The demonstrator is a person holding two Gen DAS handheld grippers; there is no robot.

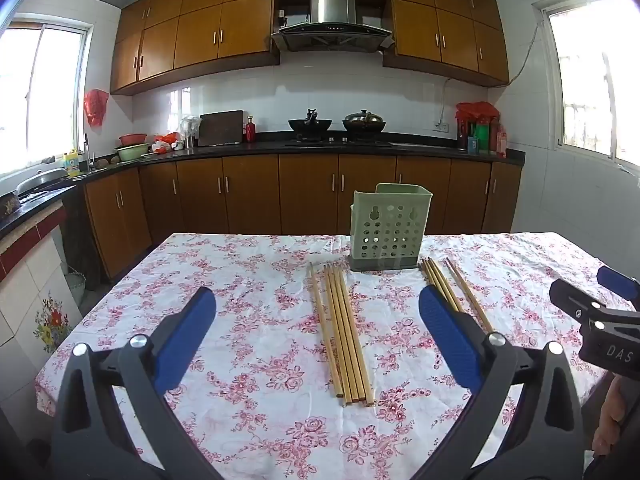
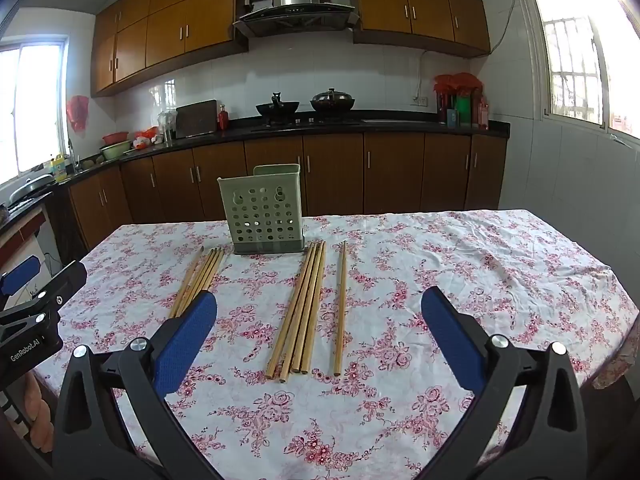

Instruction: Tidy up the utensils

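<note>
A pale green perforated utensil holder [image 1: 390, 232] stands upright at the far middle of the table; it also shows in the right wrist view [image 2: 264, 214]. Two bunches of wooden chopsticks lie flat in front of it. The left bunch [image 1: 344, 332] lies between my left gripper's fingers and shows in the right wrist view [image 2: 200, 276]. The right bunch [image 1: 456, 292] is partly hidden by my left gripper's right finger; in the right wrist view it [image 2: 304, 308] has one single stick [image 2: 341, 308] beside it. My left gripper [image 1: 318, 312] is open and empty. My right gripper [image 2: 319, 316] is open and empty.
The table [image 1: 248, 280] wears a white cloth with pink flowers. Its far edge faces brown kitchen cabinets [image 1: 308, 196] and a black counter with woks. My right gripper shows at the right edge of the left wrist view [image 1: 600, 308]; my left gripper shows at the left edge of the right wrist view [image 2: 36, 300].
</note>
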